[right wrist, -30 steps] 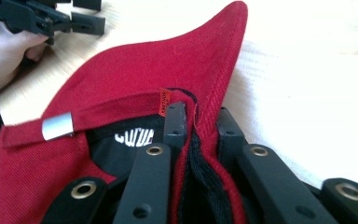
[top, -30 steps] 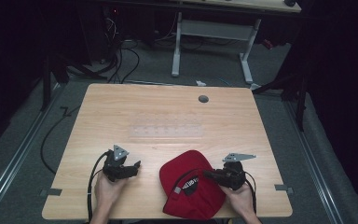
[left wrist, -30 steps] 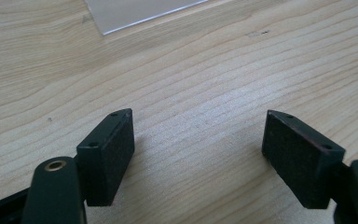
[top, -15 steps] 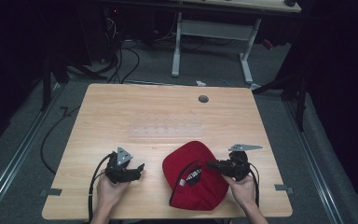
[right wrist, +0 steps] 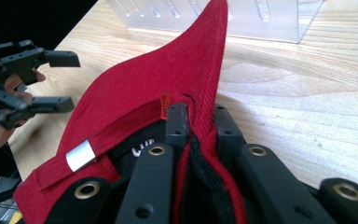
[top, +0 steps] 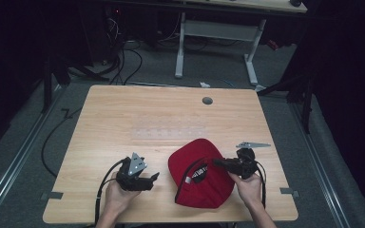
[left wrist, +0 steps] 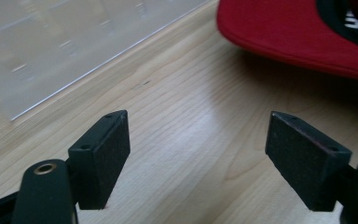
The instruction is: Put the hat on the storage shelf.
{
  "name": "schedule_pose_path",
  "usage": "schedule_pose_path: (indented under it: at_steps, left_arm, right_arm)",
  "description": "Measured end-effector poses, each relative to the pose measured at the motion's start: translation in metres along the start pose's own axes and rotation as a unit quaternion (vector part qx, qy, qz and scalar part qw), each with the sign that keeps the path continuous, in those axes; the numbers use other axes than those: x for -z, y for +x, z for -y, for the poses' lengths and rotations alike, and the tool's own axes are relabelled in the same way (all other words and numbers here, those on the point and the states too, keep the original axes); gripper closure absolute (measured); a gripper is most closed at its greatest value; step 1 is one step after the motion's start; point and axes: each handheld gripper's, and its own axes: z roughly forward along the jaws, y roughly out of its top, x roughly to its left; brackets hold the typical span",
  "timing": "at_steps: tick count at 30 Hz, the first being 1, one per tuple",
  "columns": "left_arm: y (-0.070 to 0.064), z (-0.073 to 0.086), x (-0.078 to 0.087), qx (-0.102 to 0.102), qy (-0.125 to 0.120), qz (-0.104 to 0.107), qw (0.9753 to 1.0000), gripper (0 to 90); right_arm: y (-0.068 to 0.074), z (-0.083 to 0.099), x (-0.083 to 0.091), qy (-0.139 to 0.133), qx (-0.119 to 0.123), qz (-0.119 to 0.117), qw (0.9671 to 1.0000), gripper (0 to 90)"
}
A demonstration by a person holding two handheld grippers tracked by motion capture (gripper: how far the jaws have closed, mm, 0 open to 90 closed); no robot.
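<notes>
A red cap (top: 199, 180) lies on the wooden table (top: 123, 114) near its front edge, inside facing up, with a black lining and a silver strap clip (right wrist: 80, 155). My right gripper (top: 217, 163) is shut on the cap's rim, and in the right gripper view the red fabric (right wrist: 168, 74) is pinched between the jaws of that gripper (right wrist: 199, 116) and rises ahead of them. To the left of the cap, my left gripper (top: 155, 177) stands open over bare wood. In the left gripper view its gripper (left wrist: 200, 154) holds nothing, and the cap (left wrist: 298, 32) lies ahead at the upper right.
A clear plastic rack (top: 168, 132) lies flat in the middle of the table, just beyond the cap. A round cable hole (top: 207, 100) sits near the far edge. Cables (top: 52, 137) trail on the floor at the left, and another desk's legs (top: 180, 47) stand behind.
My right gripper has drawn back to the right and away from the person, lifting the cap's rim and dragging the cap slightly farther onto the table. The left gripper has barely moved.
</notes>
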Motion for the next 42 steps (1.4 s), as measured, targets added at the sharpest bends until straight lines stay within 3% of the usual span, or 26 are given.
schedule_pose_path:
  at_steps: [19, 34, 42]
  left_arm:
    - [-0.033, 0.000, -0.002, -0.031, 0.016, 0.053, 0.9980, 15.1]
    - [-0.038, 0.005, -0.004, -0.063, 0.024, 0.050, 0.9964, 14.6]
    - [-0.031, 0.010, -0.001, -0.062, 0.018, 0.038, 0.9972, 14.8]
  right_arm:
    - [0.009, -0.027, 0.002, 0.001, 0.000, -0.014, 0.9999, 80.9]
    - [0.018, -0.043, 0.008, -0.002, 0.000, -0.031, 0.9995, 80.9]
    - [0.019, -0.052, 0.018, -0.015, 0.002, -0.032, 0.9994, 81.0]
